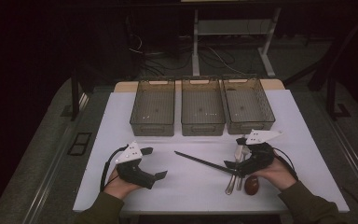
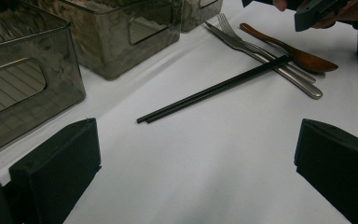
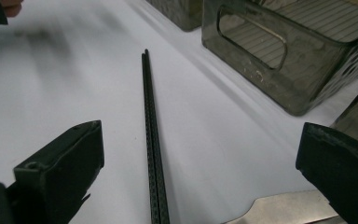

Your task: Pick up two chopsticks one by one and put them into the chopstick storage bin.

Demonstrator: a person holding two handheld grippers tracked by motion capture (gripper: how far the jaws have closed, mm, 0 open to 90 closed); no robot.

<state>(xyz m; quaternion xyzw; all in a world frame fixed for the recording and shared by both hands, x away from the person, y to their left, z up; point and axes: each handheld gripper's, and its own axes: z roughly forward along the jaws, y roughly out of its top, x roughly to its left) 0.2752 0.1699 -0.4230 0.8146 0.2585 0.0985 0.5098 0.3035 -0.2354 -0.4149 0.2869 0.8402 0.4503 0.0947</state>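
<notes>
Our right gripper hovers with jaws spread wide over the chopsticks — they lie just before the bins, crossing the fork; our left gripper is spread too.

left tool: jaws wide apart | right tool: jaws wide apart

The left black plastic hand-held gripper and the right black plastic hand-held gripper each have two thick, blocky jaws. Each wears a pale grey three-cornered plate with small dots on top. A black cable loops from each. The person's sleeves are dark olive green.
</notes>
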